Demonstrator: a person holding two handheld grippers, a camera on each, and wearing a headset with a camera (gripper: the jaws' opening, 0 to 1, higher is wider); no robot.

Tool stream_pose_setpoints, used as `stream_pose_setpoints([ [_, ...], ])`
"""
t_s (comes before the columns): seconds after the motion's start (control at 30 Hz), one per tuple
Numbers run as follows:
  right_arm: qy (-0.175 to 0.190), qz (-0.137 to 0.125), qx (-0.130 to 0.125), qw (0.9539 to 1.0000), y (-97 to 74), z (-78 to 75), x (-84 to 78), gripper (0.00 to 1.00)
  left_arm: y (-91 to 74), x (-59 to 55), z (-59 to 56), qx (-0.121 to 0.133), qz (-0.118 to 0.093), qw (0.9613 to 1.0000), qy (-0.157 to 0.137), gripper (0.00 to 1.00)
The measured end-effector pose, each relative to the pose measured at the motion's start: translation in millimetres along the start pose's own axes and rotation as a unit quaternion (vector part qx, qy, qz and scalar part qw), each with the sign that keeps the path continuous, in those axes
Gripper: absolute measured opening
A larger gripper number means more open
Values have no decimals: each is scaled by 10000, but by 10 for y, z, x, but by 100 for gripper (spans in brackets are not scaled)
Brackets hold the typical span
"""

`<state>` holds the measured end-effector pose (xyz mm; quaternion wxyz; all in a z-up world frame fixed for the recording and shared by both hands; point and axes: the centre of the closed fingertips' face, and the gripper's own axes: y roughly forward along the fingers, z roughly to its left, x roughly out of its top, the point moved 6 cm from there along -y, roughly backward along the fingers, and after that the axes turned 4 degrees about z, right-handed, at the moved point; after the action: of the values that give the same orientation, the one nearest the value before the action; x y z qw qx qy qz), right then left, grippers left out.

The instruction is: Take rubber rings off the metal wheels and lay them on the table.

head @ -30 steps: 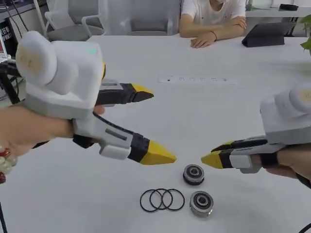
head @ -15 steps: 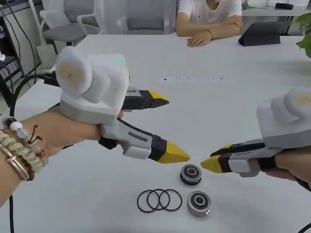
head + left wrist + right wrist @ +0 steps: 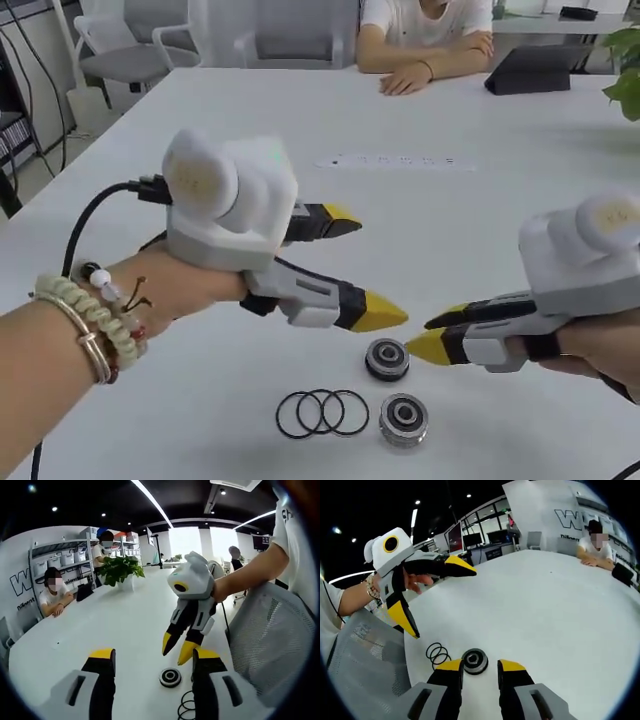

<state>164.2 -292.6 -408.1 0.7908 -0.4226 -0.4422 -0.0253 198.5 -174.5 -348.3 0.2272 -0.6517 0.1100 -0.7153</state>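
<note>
Closing in from the left, the left gripper (image 3: 380,268) is hovering wide open and empty, its near tip almost meeting the right gripper (image 3: 420,335), which is hanging partly open and empty just beside the far wheel (image 3: 386,359). Nothing is pinning that wheel to the table (image 3: 480,230), so a prying jaw is risking shoving it into the near wheel (image 3: 404,420) or the three rings (image 3: 322,412) lying beside it.

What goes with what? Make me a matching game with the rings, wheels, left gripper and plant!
1 rings
2 wheels
3 left gripper
4 plant

A jaws wide open
B green leaves
C black, overlapping in a row
D metal, beside the rings

Pairs: 1-C, 2-D, 3-A, 4-B
</note>
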Motion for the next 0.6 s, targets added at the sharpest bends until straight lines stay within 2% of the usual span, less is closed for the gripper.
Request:
stream_pose_setpoints([
  [0.23,-46,44,45,10000,45,-5,-41,25,62,-226,-65,14,67,9998,-198,52],
  [0.4,-203,143,60,9997,93,18,-76,26,138,-386,-80,41,233,9995,-201,43],
  [0.6,-300,291,56,9991,141,-2,-142,25,271,-468,-164,-72,354,9993,-120,34],
])
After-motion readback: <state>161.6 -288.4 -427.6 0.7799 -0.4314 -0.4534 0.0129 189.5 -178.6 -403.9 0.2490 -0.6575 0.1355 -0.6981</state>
